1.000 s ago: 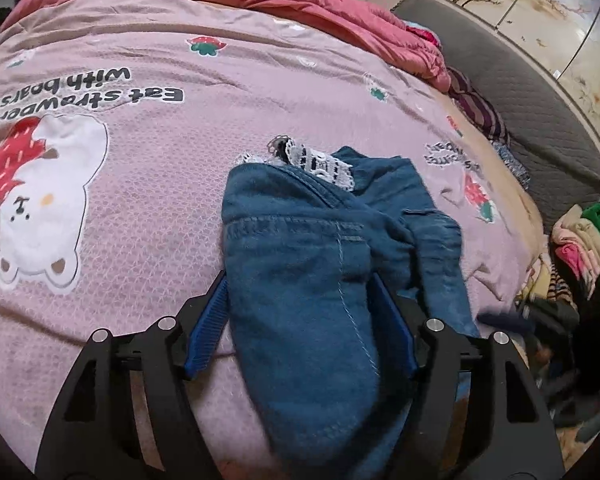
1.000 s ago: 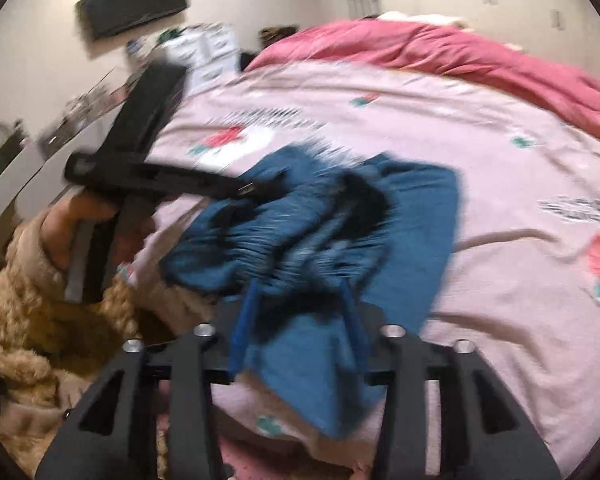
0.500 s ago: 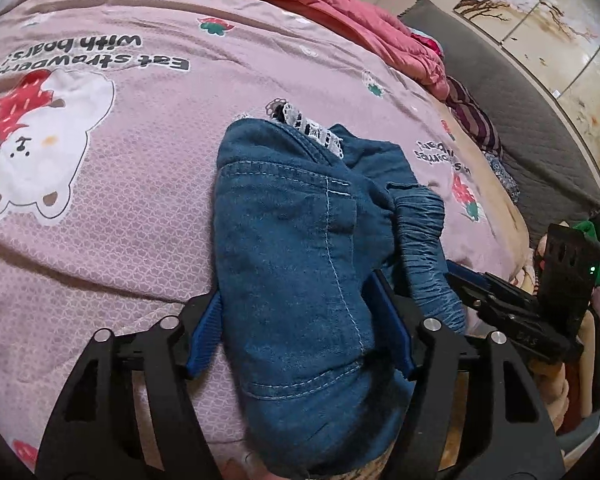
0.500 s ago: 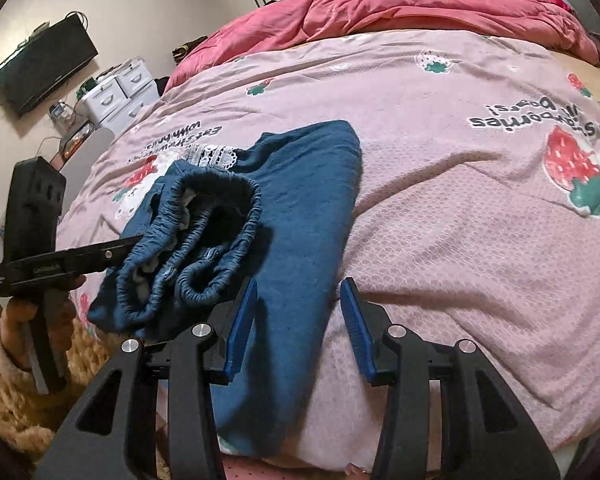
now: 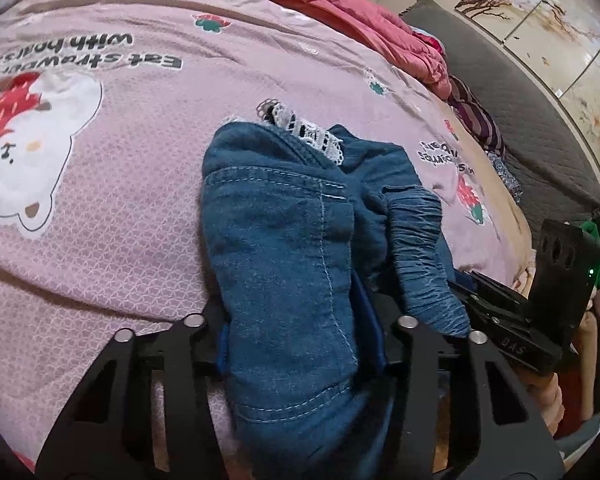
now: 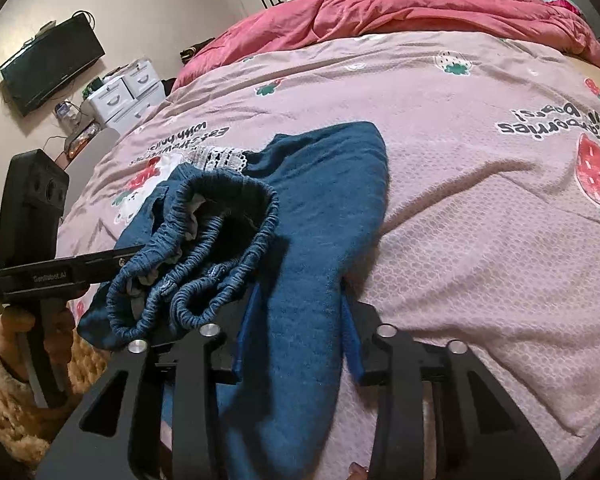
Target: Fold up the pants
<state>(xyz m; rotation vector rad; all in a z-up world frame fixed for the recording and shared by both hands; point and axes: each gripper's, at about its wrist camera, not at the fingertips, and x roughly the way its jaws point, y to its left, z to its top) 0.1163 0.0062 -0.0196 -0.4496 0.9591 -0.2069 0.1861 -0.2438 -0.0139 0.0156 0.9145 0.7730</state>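
The blue pants (image 5: 292,264) lay bunched near the front edge of the pink bedspread (image 5: 120,184), white lace trim (image 5: 304,132) showing at their far end; the left gripper (image 5: 300,344) had denim filling the gap between its blue pads, seemingly clamped on it, though cloth hid the contact; the right gripper (image 6: 296,336) stood with its fingers apart, straddling a flat fold of the pants (image 6: 320,216); the elastic waistband (image 6: 204,248) lay gathered just beside it.
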